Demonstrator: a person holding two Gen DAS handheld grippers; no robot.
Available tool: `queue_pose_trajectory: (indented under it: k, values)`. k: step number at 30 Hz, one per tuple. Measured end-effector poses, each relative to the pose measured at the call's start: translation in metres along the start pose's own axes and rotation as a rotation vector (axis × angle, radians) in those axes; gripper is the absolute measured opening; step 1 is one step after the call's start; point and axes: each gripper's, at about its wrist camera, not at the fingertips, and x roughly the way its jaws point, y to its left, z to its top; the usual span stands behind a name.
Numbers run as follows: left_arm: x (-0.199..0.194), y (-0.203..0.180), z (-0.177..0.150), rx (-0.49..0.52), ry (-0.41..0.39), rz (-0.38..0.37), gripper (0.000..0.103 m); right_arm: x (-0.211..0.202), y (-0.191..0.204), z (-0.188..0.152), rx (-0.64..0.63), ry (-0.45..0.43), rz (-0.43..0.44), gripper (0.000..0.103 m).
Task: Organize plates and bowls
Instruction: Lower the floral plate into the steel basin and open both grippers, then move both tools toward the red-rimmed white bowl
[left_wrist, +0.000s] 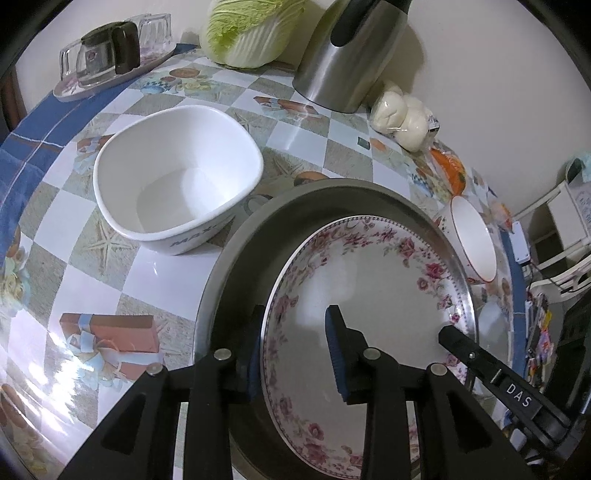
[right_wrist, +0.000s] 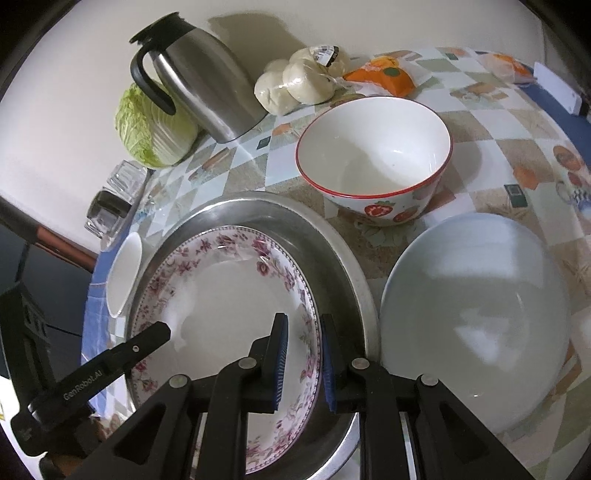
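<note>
Left wrist view: left gripper (left_wrist: 295, 354) straddles the near-left rim of the floral plate (left_wrist: 369, 295); jaws narrow with the rim between the blue pads, whether the pads press cannot be told; plate lies tilted inside the metal tray (left_wrist: 236, 258); white square bowl (left_wrist: 177, 173) on the table (left_wrist: 110, 280) at 11 o'clock of the tray, just beside it; strawberry bowl (left_wrist: 476, 240) at 2 o'clock, against the tray rim; kettle (left_wrist: 351, 55), cabbage (left_wrist: 251, 33) and wrapped buns (left_wrist: 399, 118) along the wall at 12 to 1 o'clock.
Right wrist view: right gripper (right_wrist: 303, 362) clamps the plate's right rim, jaws nearly closed on it; grey plate (right_wrist: 476, 317) upside down at 3 o'clock of the tray, touching its rim; strawberry bowl upright at 1 o'clock.
</note>
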Motion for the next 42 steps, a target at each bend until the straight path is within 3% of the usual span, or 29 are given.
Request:
queue_pose_trajectory:
  k: [5, 9, 16, 22, 27, 28, 30, 42]
  values:
    - [0.001, -0.001, 0.0, 0.009, 0.006, 0.015, 0.034, 0.0, 0.001, 0.0, -0.013, 0.002, -0.014, 0.019]
    - [0.0, -0.004, 0.001, 0.016, -0.001, 0.014, 0.042, -0.002, 0.003, 0.0, -0.024, 0.001, -0.035, 0.02]
    - [-0.013, -0.006, 0.003, 0.022, -0.034, 0.031, 0.045, -0.018, 0.006, 0.003, -0.052, -0.046, -0.057, 0.02]
    - [-0.037, -0.01, 0.003, 0.031, -0.101, 0.046, 0.06, -0.044, 0.015, 0.008, -0.087, -0.112, -0.062, 0.02]
    - [-0.046, -0.006, 0.003, 0.024, -0.126, 0.096, 0.062, -0.052, 0.02, 0.008, -0.123, -0.128, -0.114, 0.047]
    - [-0.046, -0.005, 0.003, 0.022, -0.129, 0.112, 0.065, -0.053, 0.02, 0.007, -0.13, -0.127, -0.121, 0.051]
    - [-0.047, -0.002, 0.004, 0.016, -0.135, 0.133, 0.079, -0.052, 0.023, 0.006, -0.143, -0.121, -0.137, 0.058]
    - [-0.055, 0.006, 0.002, -0.006, -0.167, 0.207, 0.085, -0.056, 0.027, 0.001, -0.186, -0.136, -0.196, 0.09]
